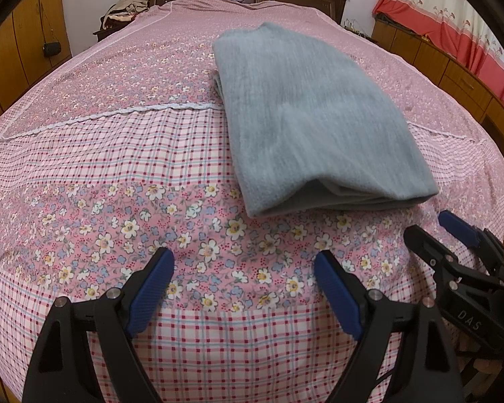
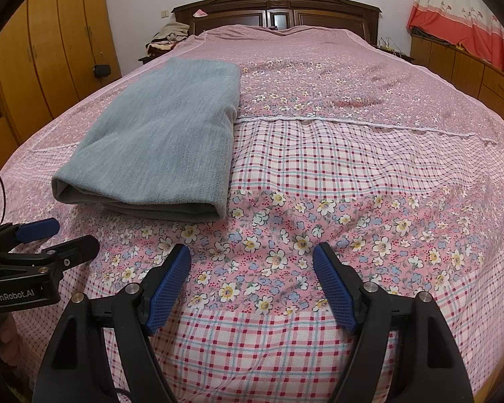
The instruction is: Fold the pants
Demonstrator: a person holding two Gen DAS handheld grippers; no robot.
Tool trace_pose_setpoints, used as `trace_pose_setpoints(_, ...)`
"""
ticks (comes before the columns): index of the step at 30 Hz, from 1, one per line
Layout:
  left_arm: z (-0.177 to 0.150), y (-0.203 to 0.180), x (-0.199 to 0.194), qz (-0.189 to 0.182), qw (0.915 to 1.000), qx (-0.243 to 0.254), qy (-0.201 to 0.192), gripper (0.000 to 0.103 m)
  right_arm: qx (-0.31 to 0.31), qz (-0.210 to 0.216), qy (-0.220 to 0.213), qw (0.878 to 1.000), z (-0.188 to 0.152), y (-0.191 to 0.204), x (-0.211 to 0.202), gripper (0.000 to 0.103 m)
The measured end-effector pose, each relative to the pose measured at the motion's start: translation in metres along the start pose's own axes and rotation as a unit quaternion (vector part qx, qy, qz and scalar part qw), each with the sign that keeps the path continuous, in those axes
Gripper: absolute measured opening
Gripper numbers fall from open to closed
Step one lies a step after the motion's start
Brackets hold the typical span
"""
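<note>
The grey pants [image 1: 312, 124] lie on the bedspread [image 1: 117, 174] as a compact folded bundle, right of centre in the left wrist view and in the left half of the right wrist view [image 2: 161, 141]. The rolled fold edge faces the cameras, with stacked layers showing along it. Judged from that shape, the folding looks finished or nearly so, and the step in hand appears to be a pause clear of the cloth.

The left gripper [image 1: 243, 265] stands spread wide at the bottom of its own view, with nothing between its blue pads but flowered fabric. The right gripper [image 2: 252, 262] is likewise released and empty. Each shows at the edge of the other's view, the right at lower right [image 1: 443, 231] and the left at lower left [image 2: 50, 235], both short of the bundle.

If another fold is wanted, the next move calls for both grippers to reach the near fold edge and pinch all layers together. Otherwise only smoothing remains.

The waistband and hems cannot be made out, so which end lies near is unclear. The bundle's underside and far edge are hidden, and the number of layers cannot be counted.
</note>
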State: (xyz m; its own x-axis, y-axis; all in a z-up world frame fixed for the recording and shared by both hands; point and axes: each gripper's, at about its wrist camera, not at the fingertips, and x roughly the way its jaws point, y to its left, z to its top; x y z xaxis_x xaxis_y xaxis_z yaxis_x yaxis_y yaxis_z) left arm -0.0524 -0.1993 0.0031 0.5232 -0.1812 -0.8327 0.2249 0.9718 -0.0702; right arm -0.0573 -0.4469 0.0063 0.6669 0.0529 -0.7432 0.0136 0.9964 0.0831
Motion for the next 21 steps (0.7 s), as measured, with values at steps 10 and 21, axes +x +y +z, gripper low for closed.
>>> trace_pose_setpoints(10,0.0,0.0018,-0.0004,0.0,1.0,0.0,0.0,0.089,0.0,0.0,0.0,1.0,-0.0003,0.0002,0.0001,0.078)
trace_pose_setpoints(21,-0.0003,0.0015,-0.0008,0.0,1.0,0.001,0.0,0.089,0.0,0.0,0.0,1.0,-0.0006,0.0006,0.0,0.078)
